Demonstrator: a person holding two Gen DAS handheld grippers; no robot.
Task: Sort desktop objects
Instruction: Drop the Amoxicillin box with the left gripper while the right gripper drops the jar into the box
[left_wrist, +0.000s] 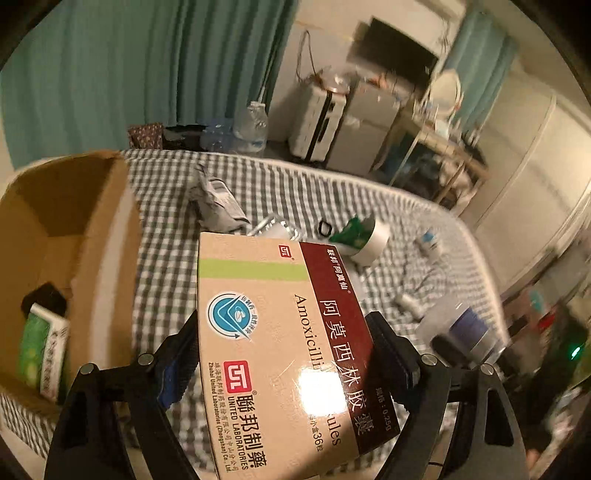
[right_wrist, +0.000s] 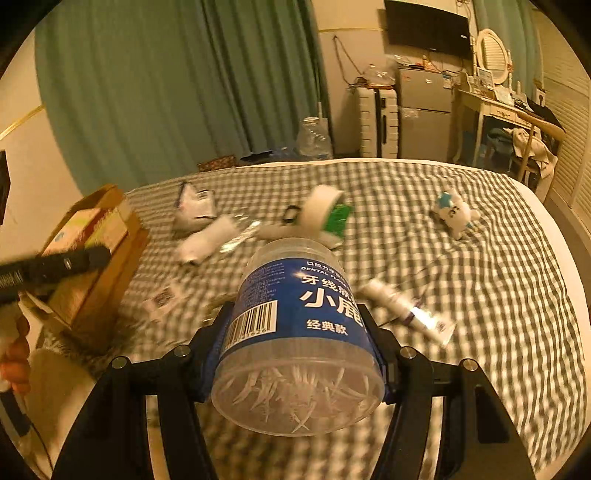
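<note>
My left gripper (left_wrist: 284, 332) is shut on a tan and maroon amoxicillin box (left_wrist: 280, 332), held above the checkered bed just right of an open cardboard box (left_wrist: 103, 236). Inside that cardboard box lies a green and white packet (left_wrist: 40, 350). My right gripper (right_wrist: 295, 325) is shut on a clear dental floss jar (right_wrist: 295, 332) with a blue label, held above the bed. In the right wrist view the left gripper (right_wrist: 62, 264) holds the amoxicillin box (right_wrist: 85, 225) over the cardboard box (right_wrist: 99, 280) at the left.
Loose items lie on the bed: a roll of tape (right_wrist: 321, 206), a green card (right_wrist: 338, 218), white packets (right_wrist: 195, 210), a tube (right_wrist: 406, 310), a small plush toy (right_wrist: 456, 212). Beyond the bed stand a suitcase (right_wrist: 376, 122), a fridge and a dressing table.
</note>
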